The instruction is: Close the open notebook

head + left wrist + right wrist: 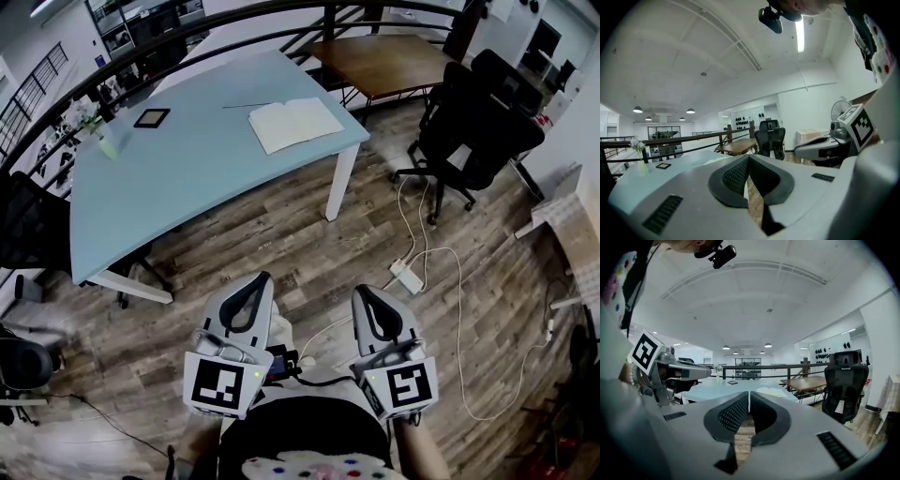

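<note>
The open notebook (pixel 295 124) lies flat with white pages up near the far right corner of the light blue table (pixel 187 178). It also shows small and far in the right gripper view (pixel 771 391). My left gripper (pixel 255 281) and right gripper (pixel 368 295) hang side by side over the wooden floor, well short of the table. Both point toward it. The jaws of each meet at the tips with nothing between them, as the left gripper view (pixel 748 157) and the right gripper view (pixel 749 394) show.
On the table are a thin pen (pixel 246 105), a small black tablet (pixel 152 117) and a vase of flowers (pixel 103 136). A black office chair (pixel 478 122) and a brown table (pixel 384 61) stand to the right. Cables and a power strip (pixel 410 277) lie on the floor.
</note>
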The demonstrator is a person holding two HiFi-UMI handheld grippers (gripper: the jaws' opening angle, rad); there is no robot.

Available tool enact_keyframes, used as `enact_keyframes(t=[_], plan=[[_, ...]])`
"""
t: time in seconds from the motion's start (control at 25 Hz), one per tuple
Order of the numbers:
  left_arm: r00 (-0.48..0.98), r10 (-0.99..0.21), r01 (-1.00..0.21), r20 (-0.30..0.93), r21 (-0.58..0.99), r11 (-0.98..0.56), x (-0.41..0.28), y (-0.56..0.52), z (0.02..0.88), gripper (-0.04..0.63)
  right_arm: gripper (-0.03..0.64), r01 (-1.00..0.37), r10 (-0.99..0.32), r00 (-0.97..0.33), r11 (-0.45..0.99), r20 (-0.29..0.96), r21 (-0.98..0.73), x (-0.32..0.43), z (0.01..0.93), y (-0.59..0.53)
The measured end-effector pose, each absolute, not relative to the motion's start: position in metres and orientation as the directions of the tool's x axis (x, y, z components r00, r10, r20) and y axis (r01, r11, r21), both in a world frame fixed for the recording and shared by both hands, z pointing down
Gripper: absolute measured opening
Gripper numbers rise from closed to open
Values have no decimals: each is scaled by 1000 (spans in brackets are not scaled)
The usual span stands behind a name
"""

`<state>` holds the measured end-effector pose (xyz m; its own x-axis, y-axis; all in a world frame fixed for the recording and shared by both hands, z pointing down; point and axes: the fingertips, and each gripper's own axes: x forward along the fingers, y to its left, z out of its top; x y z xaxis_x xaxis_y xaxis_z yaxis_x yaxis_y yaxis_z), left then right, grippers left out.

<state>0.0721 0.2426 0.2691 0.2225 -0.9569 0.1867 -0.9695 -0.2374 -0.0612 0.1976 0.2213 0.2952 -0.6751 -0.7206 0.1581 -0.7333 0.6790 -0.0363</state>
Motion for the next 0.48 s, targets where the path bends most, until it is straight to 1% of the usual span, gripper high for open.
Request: enact_keyframes(t=[0.48], plan=[[279, -944, -955, 176, -54, -292, 63, 184, 279, 17, 38, -778, -766, -622, 628, 164, -17, 194, 303, 173]])
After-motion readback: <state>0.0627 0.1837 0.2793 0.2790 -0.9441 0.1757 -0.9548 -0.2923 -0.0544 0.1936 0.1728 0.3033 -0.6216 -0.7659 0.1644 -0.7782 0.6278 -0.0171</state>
